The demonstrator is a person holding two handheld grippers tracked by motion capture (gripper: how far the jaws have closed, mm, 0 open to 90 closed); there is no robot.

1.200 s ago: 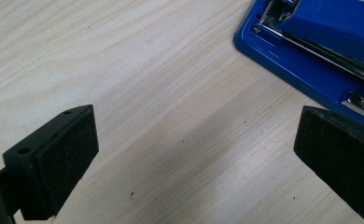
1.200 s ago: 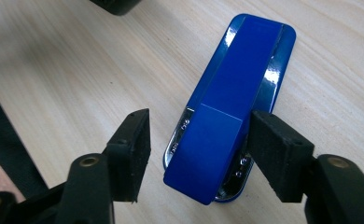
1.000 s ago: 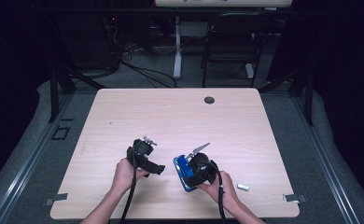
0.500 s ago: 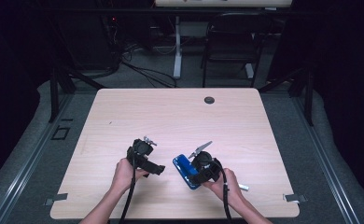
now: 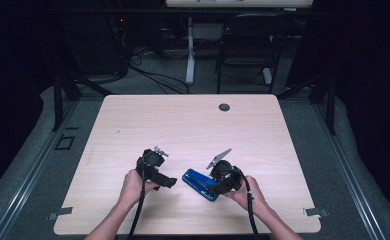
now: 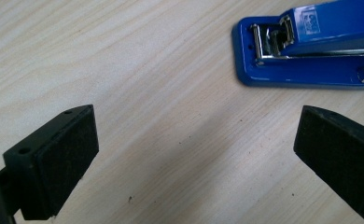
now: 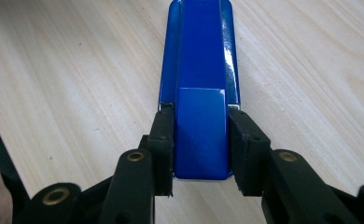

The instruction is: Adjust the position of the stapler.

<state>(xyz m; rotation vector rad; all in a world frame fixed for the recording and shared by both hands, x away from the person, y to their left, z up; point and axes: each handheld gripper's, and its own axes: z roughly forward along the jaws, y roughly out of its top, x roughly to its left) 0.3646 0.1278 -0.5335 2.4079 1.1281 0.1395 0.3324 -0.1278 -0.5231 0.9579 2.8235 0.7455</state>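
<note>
Two hand-held black two-jaw grippers at the near edge of one pale wood-grain table (image 5: 183, 120), one glossy blue metal stapler (image 5: 199, 183) lying flat between them, nearer the right. Right gripper (image 7: 201, 140) at the stapler's rear end, jaws just closing in from wider a second ago, pads now flanking both sides of the blue body, the left pad touching, the right pad touching or a hair off, hard to tell which. Left gripper (image 6: 194, 154) low over bare wood, jaws spread wide with nothing between them, the stapler's front end with its chrome staple channel just beyond the right jaw. Unlike a second ago, a small white object near the right hand now covered by that forearm. Farther off, one round dark grommet (image 5: 224, 107) near the far edge. Beyond the table, one dark chair (image 5: 243, 55) and floor cables.
</note>
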